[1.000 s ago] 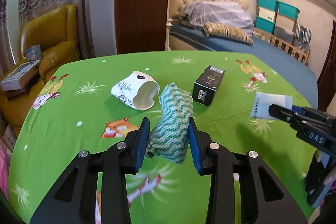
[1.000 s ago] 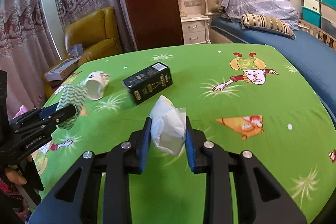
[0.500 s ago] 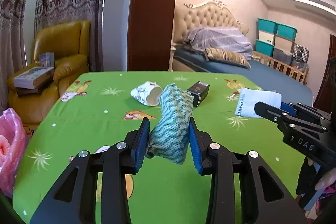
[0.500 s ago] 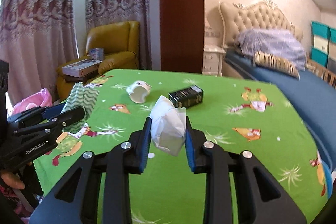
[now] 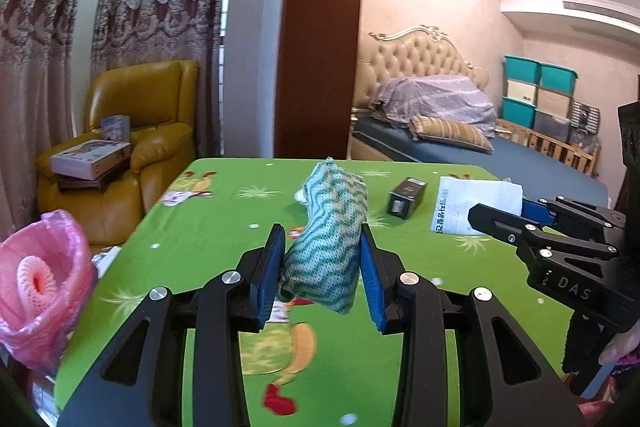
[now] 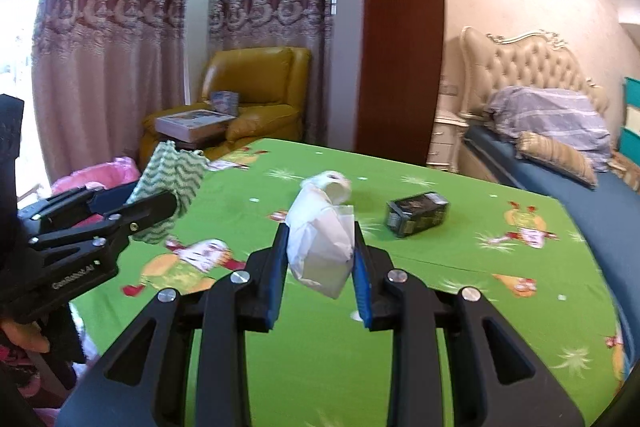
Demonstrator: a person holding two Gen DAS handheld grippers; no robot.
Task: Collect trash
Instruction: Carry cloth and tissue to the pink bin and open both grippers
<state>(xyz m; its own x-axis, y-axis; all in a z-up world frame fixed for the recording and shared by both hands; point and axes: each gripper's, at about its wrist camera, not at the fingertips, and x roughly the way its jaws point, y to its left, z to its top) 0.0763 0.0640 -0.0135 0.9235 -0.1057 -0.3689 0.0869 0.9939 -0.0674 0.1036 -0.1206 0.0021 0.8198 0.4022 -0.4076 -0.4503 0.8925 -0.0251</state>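
Right tongs [image 6: 320, 259] clamp white packet [image 6: 322, 251] above green desk [image 6: 460, 307]; left tongs [image 6: 132, 207] grip green-striped cloth [image 6: 172, 175] near left edge.

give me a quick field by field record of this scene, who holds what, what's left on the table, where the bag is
left gripper: shut on green-and-white cloth, held above the table
right gripper: shut on white tissue pack, held above the table
table: green cartoon-print cover
left on table: paper cup on its side; black box to its right
pink trash bag: open, off the table's left edge
background: yellow armchair, bed
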